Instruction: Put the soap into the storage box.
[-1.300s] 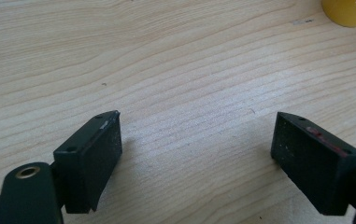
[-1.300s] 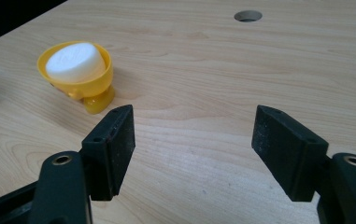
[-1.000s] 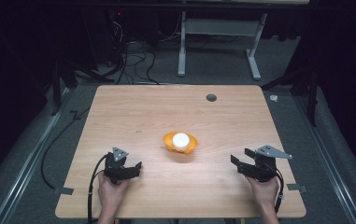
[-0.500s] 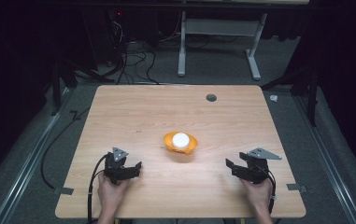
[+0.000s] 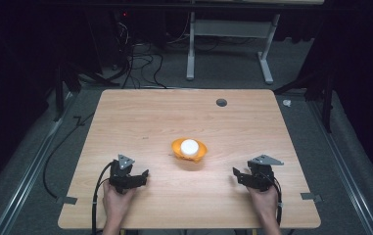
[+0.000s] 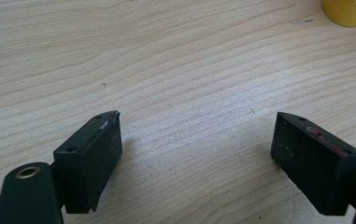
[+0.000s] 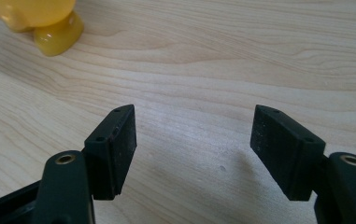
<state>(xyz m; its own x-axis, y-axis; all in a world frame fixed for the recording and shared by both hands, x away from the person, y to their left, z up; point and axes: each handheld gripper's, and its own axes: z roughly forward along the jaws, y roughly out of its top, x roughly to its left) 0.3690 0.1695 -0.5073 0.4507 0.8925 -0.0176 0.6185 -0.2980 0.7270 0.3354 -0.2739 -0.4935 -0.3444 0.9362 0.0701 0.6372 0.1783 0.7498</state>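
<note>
I hold both grippers low over the near edge of the table (image 5: 174, 112), one towards each near corner, because the work sits between them. The orange bowl (image 5: 189, 149) stands a little nearer to me than the middle of the table, with a white ball (image 5: 189, 145) lying inside it. It is well apart from both grippers.

My left gripper (image 5: 137, 177) is released. In the left gripper view its jaws stand wide with bare wood between them, and the bowl (image 6: 348, 9) peeks in at the top right corner. So the gripper is angled towards the bowl rather than straight across the table.

My right gripper (image 5: 240, 177) is also released. In the right gripper view the jaws stand apart with nothing between the pads, and the bowl (image 7: 35, 18) sits at the upper left, ahead and off to one side.

I judge this a ready stance: both grippers are empty, low and turned inward, so either one could go for the bowl's rim. The bowl stands upright and free of everything else, so nothing blocks the way in from either side.
</note>
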